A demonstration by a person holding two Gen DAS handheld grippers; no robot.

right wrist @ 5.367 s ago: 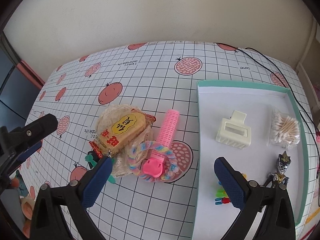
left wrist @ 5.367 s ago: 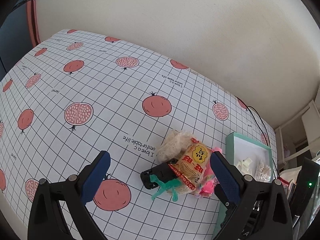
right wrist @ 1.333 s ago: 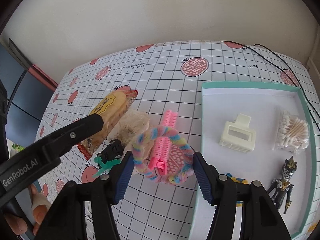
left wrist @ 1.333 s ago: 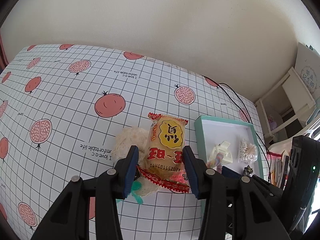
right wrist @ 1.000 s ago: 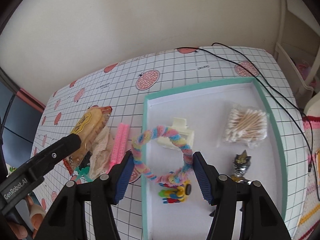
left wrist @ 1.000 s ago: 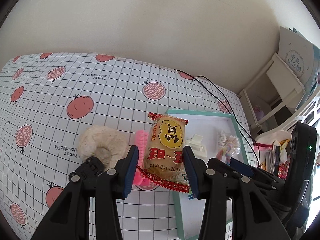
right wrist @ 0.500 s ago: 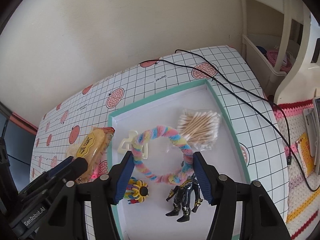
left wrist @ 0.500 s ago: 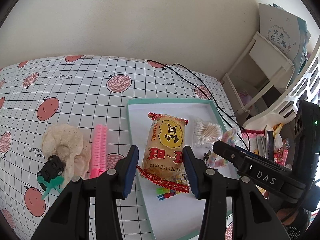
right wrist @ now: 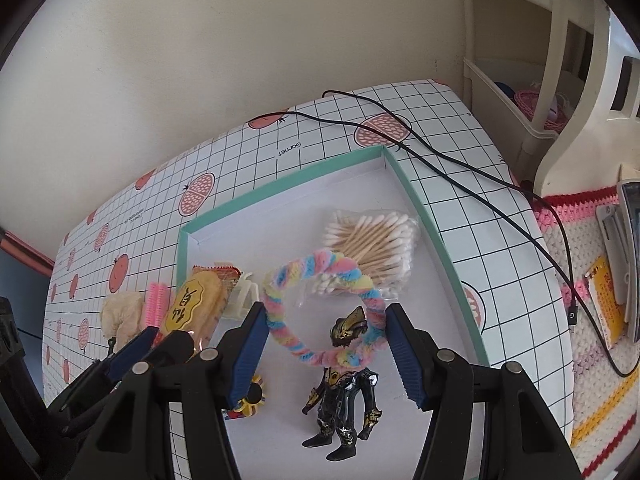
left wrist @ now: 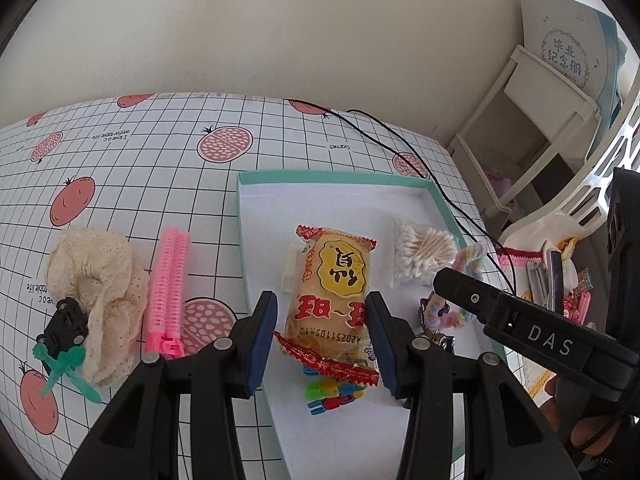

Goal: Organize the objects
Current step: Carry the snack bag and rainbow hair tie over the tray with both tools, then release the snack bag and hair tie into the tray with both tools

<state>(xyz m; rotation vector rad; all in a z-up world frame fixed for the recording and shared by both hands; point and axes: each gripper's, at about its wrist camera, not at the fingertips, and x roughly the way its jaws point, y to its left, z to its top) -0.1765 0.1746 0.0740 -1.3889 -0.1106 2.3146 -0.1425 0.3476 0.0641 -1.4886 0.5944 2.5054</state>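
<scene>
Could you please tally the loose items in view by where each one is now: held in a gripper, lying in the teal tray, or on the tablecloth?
Held: 2, snack packet, pastel scrunchie.
In teal tray: 4, cotton swabs, black figure, cream hair claw, colourful toy.
On tablecloth: 4, lace scrunchie, pink roller, toy car, green clip.
Total: 10.

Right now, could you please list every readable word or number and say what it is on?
"DAS": right tongs, on the arm.
"A2025110541...": snack packet held by left tongs; its large characters appear upside down.
"Garnet": tablecloth.
"毕业纪念册": booklet.
Other tablecloth text: too small.
</scene>
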